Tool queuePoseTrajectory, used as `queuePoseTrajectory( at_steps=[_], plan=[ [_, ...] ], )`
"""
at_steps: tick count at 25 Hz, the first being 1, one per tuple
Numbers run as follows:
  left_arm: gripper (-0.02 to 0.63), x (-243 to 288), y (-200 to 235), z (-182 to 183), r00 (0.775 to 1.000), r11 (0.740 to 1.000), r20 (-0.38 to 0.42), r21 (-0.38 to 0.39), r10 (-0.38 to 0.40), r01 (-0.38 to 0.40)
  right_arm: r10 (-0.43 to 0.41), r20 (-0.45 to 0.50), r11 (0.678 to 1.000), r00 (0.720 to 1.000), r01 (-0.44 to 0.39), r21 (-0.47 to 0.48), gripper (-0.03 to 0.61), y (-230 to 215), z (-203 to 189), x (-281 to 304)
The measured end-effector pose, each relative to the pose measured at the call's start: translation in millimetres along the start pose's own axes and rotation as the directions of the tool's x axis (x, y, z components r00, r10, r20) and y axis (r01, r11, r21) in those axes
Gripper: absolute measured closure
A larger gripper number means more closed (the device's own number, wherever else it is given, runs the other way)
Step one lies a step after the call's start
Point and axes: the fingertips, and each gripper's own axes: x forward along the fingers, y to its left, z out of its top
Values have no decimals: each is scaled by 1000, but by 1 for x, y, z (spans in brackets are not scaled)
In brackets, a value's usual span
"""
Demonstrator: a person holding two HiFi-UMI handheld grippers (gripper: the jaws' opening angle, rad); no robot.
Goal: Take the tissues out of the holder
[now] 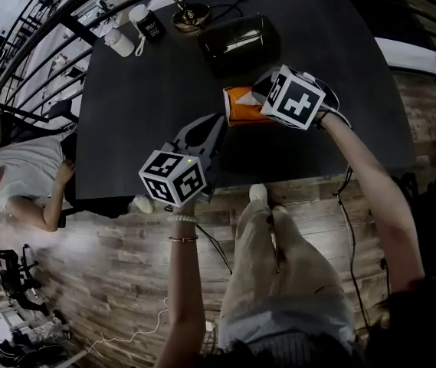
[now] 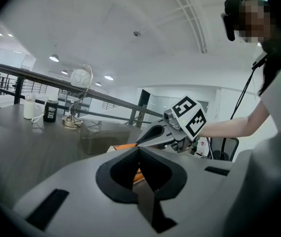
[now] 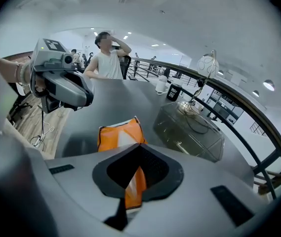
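An orange tissue pack (image 1: 240, 104) lies out on the black table (image 1: 141, 98), in front of the clear tissue holder (image 1: 240, 41). My right gripper (image 1: 260, 103) is shut on the pack's right end. In the right gripper view the pack (image 3: 120, 132) runs out from between the jaws, with the holder (image 3: 189, 130) beyond it to the right. My left gripper (image 1: 216, 123) points at the pack from the near left, tips just short of it. Its jaws are shut with nothing between them. From the left gripper view, the pack (image 2: 123, 147) shows just past the tips, below the right gripper (image 2: 187, 117).
A lamp with a brass base (image 1: 191, 15), a black cup (image 1: 150, 25) and a white bottle (image 1: 119, 41) stand at the table's far edge. A person in a white shirt (image 1: 18, 175) sits to the left. Railings run behind the table.
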Motion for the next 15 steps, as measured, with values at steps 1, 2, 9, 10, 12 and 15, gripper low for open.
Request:
queuePoseTrajectory(
  at_steps=[1,2,9,10,12,15],
  plan=[
    [606,0,0,-1,1000,1000,-1,-1,-1,1,2,-6,1000,1000,-2,2,563,2,0,1],
    [606,0,1,-2,1000,1000,-2,-3,-1,1,3,-11,1000,1000,-3,4,563,3,0,3],
    [606,-1,3,-6,1000,1000,-6,-18,-8,8,-16,-13,999,1000,17,51,563,5,-4,13],
    [606,-1,4,-7,1000,1000,-7,-21,-8,8,-20,-13,998,1000,20,58,563,4,-4,14],
    [606,-1,7,-8,1000,1000,-8,-24,-7,6,-28,-12,997,1000,29,73,563,1,-5,18],
    [606,1,10,-9,1000,1000,-11,-26,-7,7,-53,-9,994,999,53,97,563,-2,-7,23]
  ],
)
